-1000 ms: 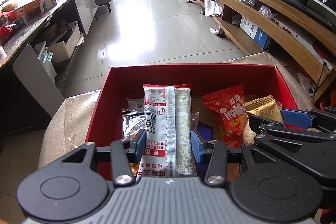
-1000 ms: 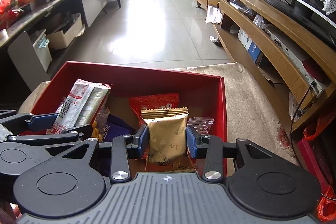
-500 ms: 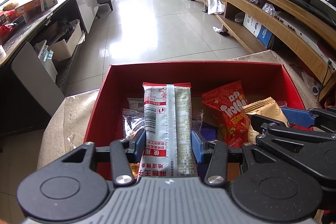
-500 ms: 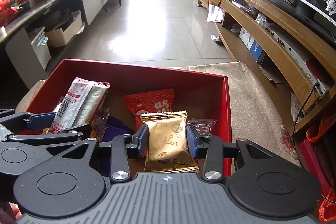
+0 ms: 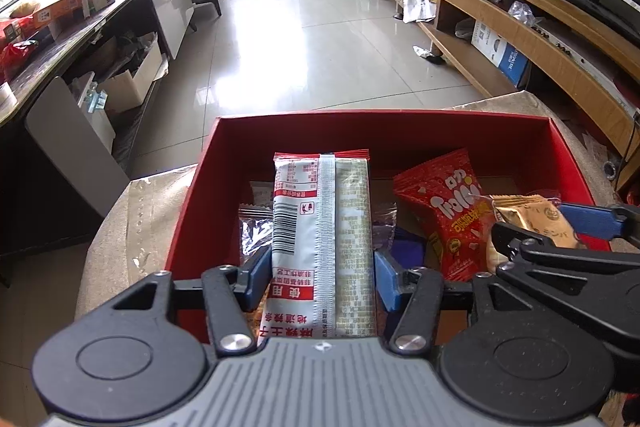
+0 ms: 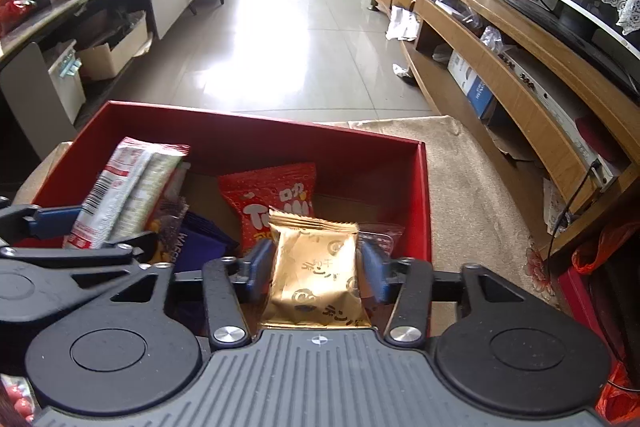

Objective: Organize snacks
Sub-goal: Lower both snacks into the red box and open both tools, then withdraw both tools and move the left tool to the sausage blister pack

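Note:
My left gripper (image 5: 320, 277) is shut on a long white and red snack packet (image 5: 322, 227) and holds it over the near left part of a red box (image 5: 380, 133). My right gripper (image 6: 316, 273) is shut on a gold snack packet (image 6: 316, 275) over the near right part of the same red box (image 6: 260, 143). A red candy bag (image 5: 452, 211) lies in the box between them; it also shows in the right wrist view (image 6: 272, 199). A purple wafer pack (image 6: 200, 243) and clear wrappers (image 5: 254, 231) lie on the box floor.
The box sits on a beige cloth-covered table (image 6: 472, 187). A wooden TV stand (image 6: 520, 75) runs along the right. A dark counter with boxes (image 5: 60, 27) runs along the left. A tiled floor (image 5: 312, 47) lies beyond.
Both grippers have risen a little with their packets, so more of the box interior and the red candy bag show. Both grips are unchanged.

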`<state>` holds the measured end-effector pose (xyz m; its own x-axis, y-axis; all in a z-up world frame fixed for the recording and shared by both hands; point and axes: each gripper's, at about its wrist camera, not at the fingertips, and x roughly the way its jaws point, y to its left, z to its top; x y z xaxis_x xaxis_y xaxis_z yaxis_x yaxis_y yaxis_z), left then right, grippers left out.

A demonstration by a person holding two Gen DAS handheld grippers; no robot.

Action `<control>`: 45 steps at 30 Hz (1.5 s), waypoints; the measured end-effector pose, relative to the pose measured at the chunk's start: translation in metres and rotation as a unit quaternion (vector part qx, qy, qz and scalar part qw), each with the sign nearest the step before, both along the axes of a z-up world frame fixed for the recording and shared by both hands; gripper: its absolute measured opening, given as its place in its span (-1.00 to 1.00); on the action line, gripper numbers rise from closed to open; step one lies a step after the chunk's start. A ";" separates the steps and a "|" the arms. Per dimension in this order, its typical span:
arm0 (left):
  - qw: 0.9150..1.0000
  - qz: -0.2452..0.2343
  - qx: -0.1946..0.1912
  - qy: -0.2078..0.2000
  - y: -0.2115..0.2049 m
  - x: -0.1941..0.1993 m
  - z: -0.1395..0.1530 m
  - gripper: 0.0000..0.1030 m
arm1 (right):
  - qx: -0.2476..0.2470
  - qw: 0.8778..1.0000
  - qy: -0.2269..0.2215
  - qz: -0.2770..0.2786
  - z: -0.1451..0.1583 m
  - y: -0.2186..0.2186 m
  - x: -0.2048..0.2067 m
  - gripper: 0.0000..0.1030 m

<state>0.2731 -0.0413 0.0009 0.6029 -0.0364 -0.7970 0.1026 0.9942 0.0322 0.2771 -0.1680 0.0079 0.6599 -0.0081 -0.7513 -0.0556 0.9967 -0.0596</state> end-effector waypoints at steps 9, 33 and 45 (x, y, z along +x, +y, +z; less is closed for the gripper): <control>1.000 0.012 -0.005 -0.010 0.012 -0.002 0.009 0.28 | -0.005 1.000 -0.010 0.003 0.008 -0.003 -0.006 0.38; 0.999 0.016 -0.035 0.031 0.088 -0.104 0.016 0.45 | -0.006 1.000 -0.018 0.019 0.027 -0.011 -0.061 0.48; 0.991 0.067 -0.056 0.102 0.127 -0.139 -0.022 0.48 | -0.013 0.999 0.003 0.041 0.020 -0.005 -0.083 0.49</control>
<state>0.1337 0.0860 -0.0212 0.4360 -0.0621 -0.8978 -0.0380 0.9955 -0.0873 0.1942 -0.1726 0.0275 0.6540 0.0263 -0.7560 -0.1383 0.9867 -0.0853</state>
